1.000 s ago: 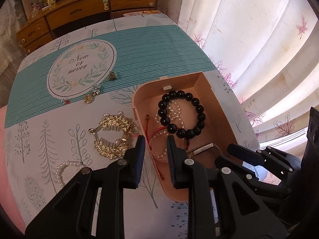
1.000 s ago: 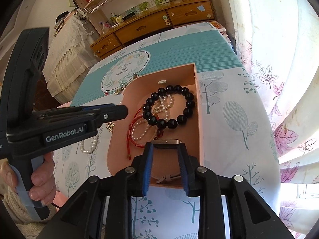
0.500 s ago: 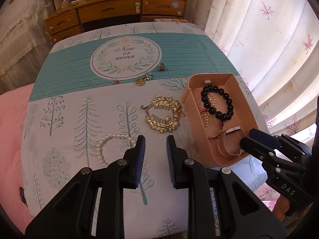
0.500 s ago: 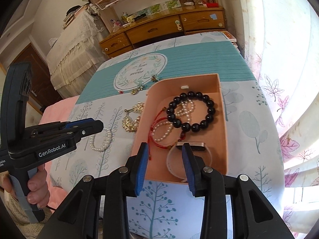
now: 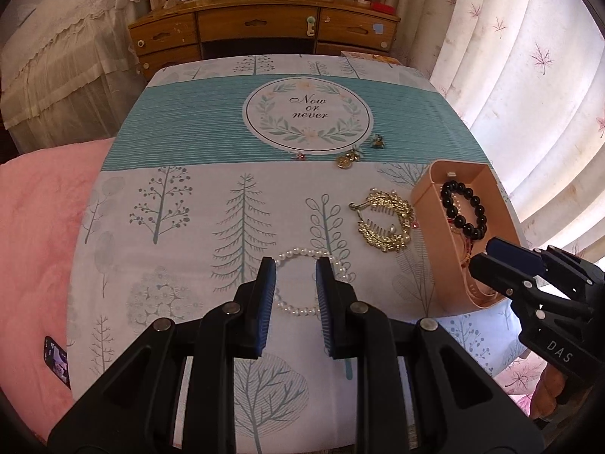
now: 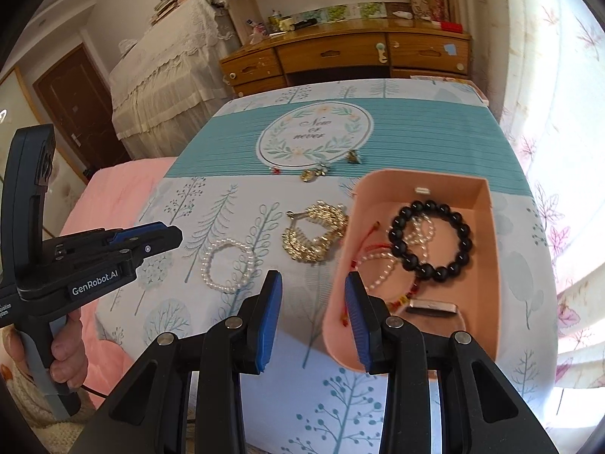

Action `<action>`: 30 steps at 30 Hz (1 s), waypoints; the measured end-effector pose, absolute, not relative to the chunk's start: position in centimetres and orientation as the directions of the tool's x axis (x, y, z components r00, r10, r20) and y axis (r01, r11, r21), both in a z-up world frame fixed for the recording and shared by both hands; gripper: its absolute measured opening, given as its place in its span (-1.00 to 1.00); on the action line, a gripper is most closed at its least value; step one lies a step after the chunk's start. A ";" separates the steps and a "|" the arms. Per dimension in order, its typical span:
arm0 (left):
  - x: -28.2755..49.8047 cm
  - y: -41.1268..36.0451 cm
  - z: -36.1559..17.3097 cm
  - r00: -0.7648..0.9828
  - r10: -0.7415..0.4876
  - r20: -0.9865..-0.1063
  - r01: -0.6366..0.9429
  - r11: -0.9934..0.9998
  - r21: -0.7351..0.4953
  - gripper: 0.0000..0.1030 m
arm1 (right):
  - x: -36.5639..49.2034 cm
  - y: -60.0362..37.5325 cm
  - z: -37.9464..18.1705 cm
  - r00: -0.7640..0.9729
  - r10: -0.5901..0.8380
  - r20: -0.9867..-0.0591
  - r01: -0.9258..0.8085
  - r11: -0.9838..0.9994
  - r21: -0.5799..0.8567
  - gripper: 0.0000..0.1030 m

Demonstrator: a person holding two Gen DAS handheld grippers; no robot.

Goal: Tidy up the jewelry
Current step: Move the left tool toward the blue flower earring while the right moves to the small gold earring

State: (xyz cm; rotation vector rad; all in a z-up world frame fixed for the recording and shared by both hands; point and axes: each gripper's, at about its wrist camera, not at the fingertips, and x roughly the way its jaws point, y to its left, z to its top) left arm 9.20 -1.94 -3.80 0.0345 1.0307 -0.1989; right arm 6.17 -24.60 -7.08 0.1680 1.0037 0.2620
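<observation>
Pink box [image 6: 487, 227] holds black bead bracelet [image 6: 431, 240] — both grippers [image 5: 293, 295] [image 6: 314, 314] parted, gripping nothing.

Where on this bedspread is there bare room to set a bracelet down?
The tree-print stretch left of the pearl bracelet, toward the pink blanket, is bare, as is the teal band. It is crowded between the gold hair comb and pink box.

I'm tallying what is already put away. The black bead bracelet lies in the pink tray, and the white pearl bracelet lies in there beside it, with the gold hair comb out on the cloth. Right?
Not quite. The white pearl bracelet is not in the pink tray; it lies out on the tree-print tablecloth, left of the gold hair comb. The black bead bracelet is in the tray, as you say. The right wrist view shows this.
</observation>
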 end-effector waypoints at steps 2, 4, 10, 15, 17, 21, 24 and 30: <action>9.5 -1.3 -3.9 0.501 -0.136 -0.855 0.167 0.984 -0.059 -0.63 | 6.7 -23.7 -6.9 0.504 0.296 -0.812 -0.156 0.955 0.252 -0.33; 9.9 -0.6 -4.2 0.499 -0.125 -0.858 0.150 0.987 -0.057 -0.63 | 7.4 -22.9 -6.7 0.494 0.304 -0.814 -0.172 0.953 0.251 -0.33; 12.0 1.0 -5.5 0.473 -0.107 -0.875 0.120 0.991 -0.057 -0.63 | 10.6 -21.0 -6.8 0.469 0.310 -0.827 -0.211 0.948 0.237 -0.33; 14.7 2.0 -6.4 0.459 -0.096 -0.883 0.113 0.992 -0.049 -0.63 | 14.9 -20.6 -7.1 0.447 0.304 -0.841 -0.211 0.950 0.232 -0.33; 16.1 2.3 -6.7 0.453 -0.094 -0.887 0.114 0.992 -0.046 -0.63 | 17.2 -20.9 -7.3 0.431 0.310 -0.848 -0.202 0.949 0.244 -0.33; 18.8 2.5 -7.4 0.433 -0.100 -0.896 0.119 0.991 -0.053 -0.63 | 21.6 -21.9 -7.9 0.408 0.302 -0.862 -0.166 0.952 0.255 -0.33; 20.9 1.9 -8.0 0.413 -0.122 -0.902 0.137 0.988 -0.071 -0.63 | 25.2 -23.0 -8.8 0.380 0.298 -0.876 -0.122 0.954 0.272 -0.33; 23.6 -1.4 -9.1 0.387 -0.142 -0.911 0.217 0.974 -0.060 -0.63 | 30.7 -24.0 -11.8 0.314 0.268 -0.911 -0.028 0.962 0.273 -0.37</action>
